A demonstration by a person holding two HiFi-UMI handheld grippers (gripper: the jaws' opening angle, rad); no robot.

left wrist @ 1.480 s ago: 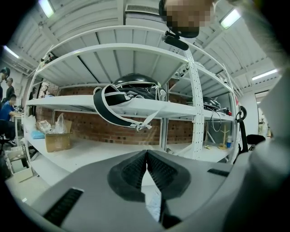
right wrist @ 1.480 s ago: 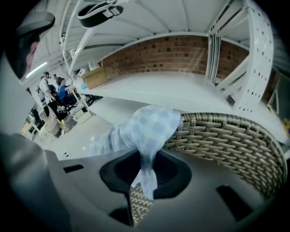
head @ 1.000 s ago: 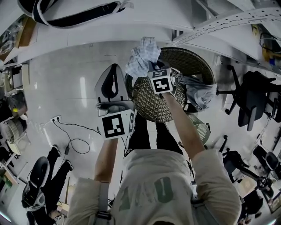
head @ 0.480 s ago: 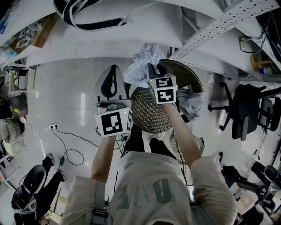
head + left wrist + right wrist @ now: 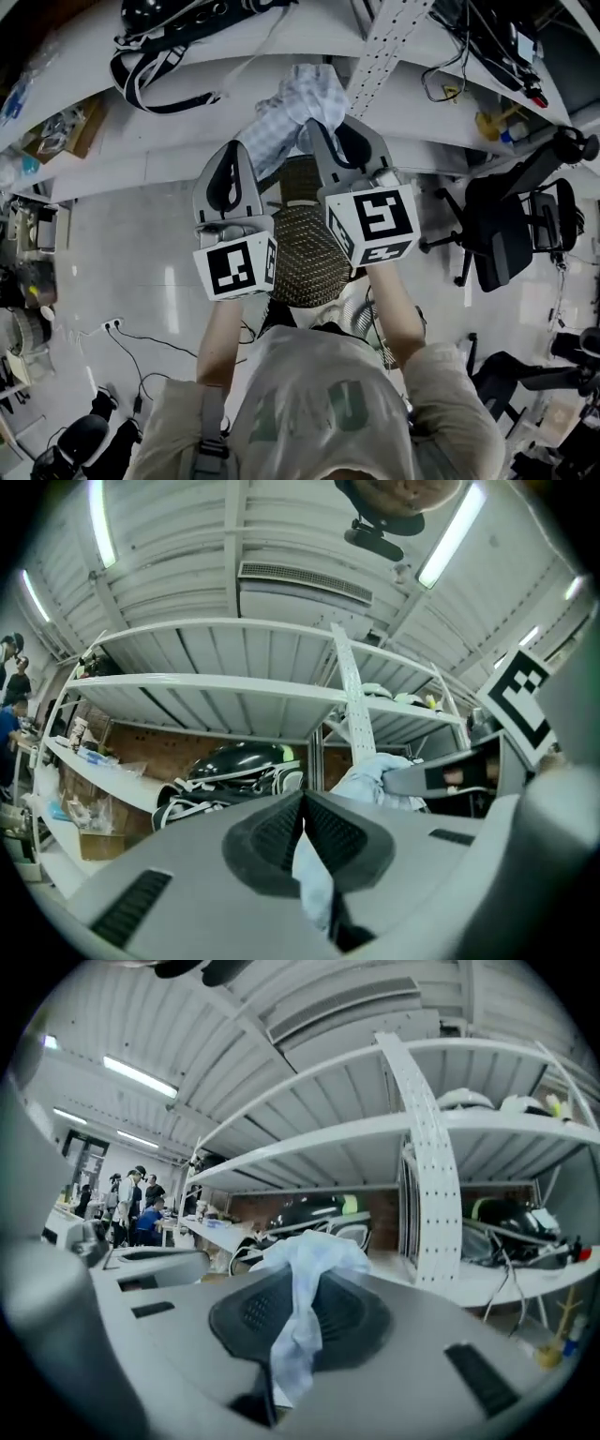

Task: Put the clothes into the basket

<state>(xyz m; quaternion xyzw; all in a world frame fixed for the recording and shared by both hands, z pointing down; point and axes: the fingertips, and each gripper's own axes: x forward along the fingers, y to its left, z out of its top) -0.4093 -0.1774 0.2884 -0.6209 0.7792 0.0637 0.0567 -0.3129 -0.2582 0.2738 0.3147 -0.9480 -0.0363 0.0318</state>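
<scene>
A pale checked garment (image 5: 307,92) hangs in the air between my two grippers, lifted to the height of the white shelves. My right gripper (image 5: 316,124) is shut on its upper bunch, and in the right gripper view the cloth (image 5: 302,1274) spills out over the dark pads. Just to the left, my left gripper (image 5: 247,148) is shut on a lower fold; the left gripper view shows a cloth strip (image 5: 314,883) pinched behind the closed tips. The woven basket (image 5: 309,253) sits far below, under both grippers, partly hidden by them.
A white shelf rack with a perforated upright (image 5: 382,42) stands right ahead, with black bags (image 5: 173,33) on its shelf. A black office chair (image 5: 506,220) is at the right. A cable (image 5: 141,342) lies on the floor at the left. People stand far off (image 5: 141,1206).
Both grippers have risen steeply with the garment, the right one more. The basket has dropped away beneath them, and the shelves have come close in front.
</scene>
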